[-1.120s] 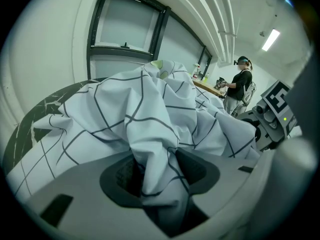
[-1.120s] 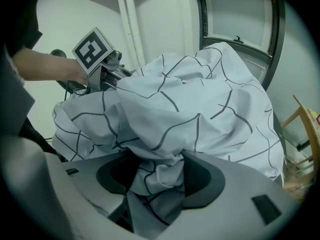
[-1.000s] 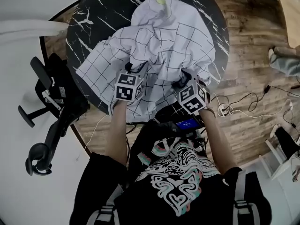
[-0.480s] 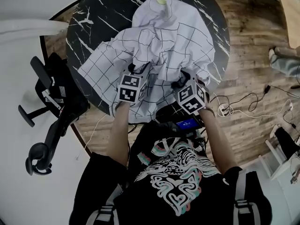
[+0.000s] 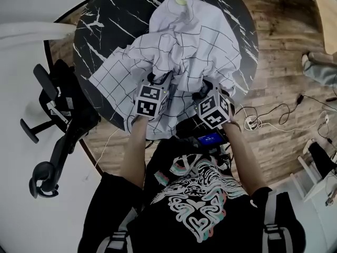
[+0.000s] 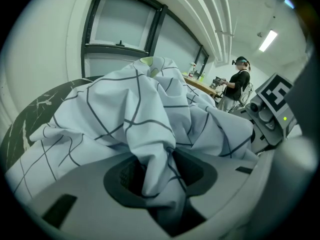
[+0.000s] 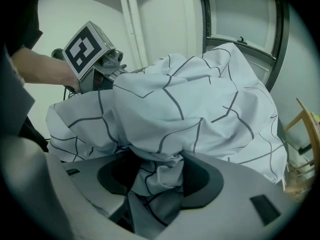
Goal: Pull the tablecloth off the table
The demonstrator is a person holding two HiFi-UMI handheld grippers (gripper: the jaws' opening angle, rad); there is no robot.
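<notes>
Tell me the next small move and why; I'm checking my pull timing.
Probably draw both grippers back toward yourself. The left gripper has just been closing its jaws on a tablecloth fold, the right gripper pinches another, and most cloth still lies on the table.

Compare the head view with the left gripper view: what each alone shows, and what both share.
Head view only: the office chair, wooden floor and cables. Left gripper view only: a fold of the checked tablecloth pinched in the left tongs, whose jaws have just been closing; a window; a distant person. Both: the tablecloth, marble table, right tongs.
</notes>
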